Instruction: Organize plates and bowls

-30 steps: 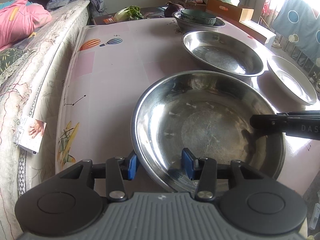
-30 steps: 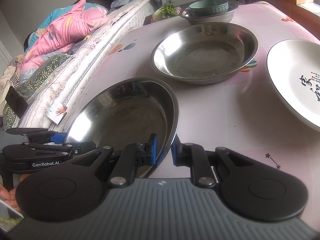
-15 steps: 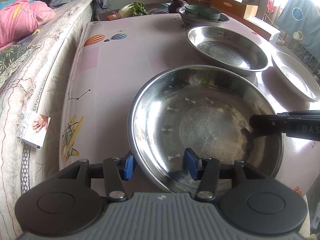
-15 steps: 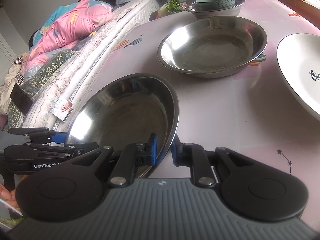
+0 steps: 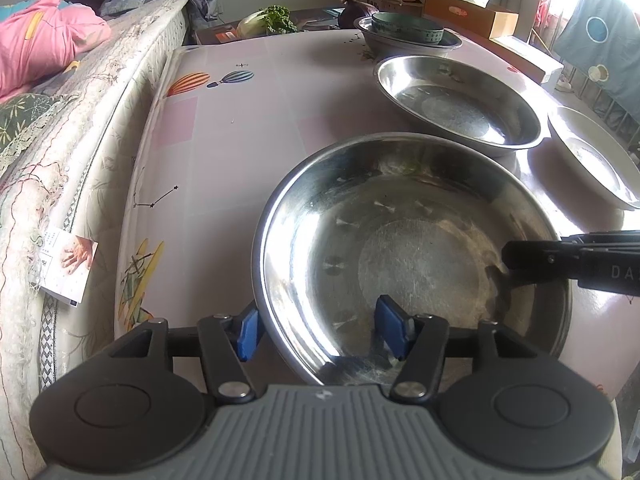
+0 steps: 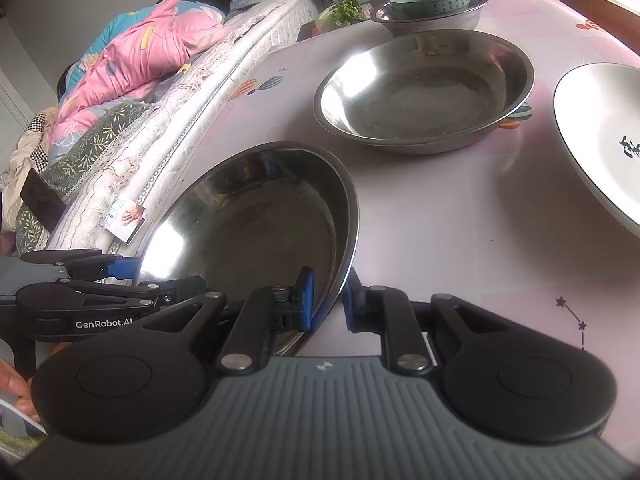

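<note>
A large steel plate [image 5: 412,256] is held above the pink table [image 5: 248,120]. My left gripper [image 5: 316,330] straddles its near rim with a wide gap between the blue pads. My right gripper [image 6: 326,300] is shut on the plate's right rim [image 6: 340,276]; it shows as a black arm in the left wrist view [image 5: 568,264]. A second steel plate [image 5: 456,104] [image 6: 424,88] lies further back. A white plate [image 5: 592,156] [image 6: 600,136] lies to the right. A green bowl [image 5: 406,28] sits in a steel bowl [image 6: 432,16] at the far end.
A bed with a pink quilt [image 6: 136,52] runs along the table's left side. Vegetables [image 5: 268,20] and cardboard boxes [image 5: 468,16] stand beyond the far edge. A card [image 5: 66,264] hangs on the mattress side.
The held steel plate and both grippers have risen slightly and shifted toward the second steel plate. The grips look unchanged.
</note>
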Available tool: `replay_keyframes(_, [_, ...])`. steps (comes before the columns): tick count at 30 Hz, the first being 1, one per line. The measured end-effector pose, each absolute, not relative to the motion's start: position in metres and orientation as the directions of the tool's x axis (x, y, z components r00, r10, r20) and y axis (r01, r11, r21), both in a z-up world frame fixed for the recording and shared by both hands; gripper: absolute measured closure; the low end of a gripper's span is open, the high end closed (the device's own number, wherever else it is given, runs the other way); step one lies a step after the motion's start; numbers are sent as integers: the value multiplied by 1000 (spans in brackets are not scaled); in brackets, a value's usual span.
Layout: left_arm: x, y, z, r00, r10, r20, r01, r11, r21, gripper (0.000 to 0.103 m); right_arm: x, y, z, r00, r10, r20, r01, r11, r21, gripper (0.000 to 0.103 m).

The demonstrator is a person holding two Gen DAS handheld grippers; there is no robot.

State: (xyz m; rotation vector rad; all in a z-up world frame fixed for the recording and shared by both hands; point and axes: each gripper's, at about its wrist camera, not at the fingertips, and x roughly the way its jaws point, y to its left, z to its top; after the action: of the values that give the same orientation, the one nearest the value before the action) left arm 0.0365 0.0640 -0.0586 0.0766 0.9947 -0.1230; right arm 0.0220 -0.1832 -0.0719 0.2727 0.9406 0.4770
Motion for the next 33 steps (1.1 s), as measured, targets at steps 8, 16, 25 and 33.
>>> replay_keyframes(8, [39,64,-59,539,-70,-839,140,990,7,39,22,-183,-72,497,504,-706,-271,863,426,88])
replay_keyframes(16, [39,62,-60,540,-71,-838,143,990,8,36,22,-183,-72,498,504,-706,-271,863,426,88])
replay_keyframes(25, [39,62,-60,541,-71,-838,143,990,8,36,22,-183,-72,498,505,-705,-270,863,427,88])
replay_keyframes(33, [39,62,-60,540,-71,-838,143,990,8,35,22,-184,-73,498,505,-705,-270,863,427,87])
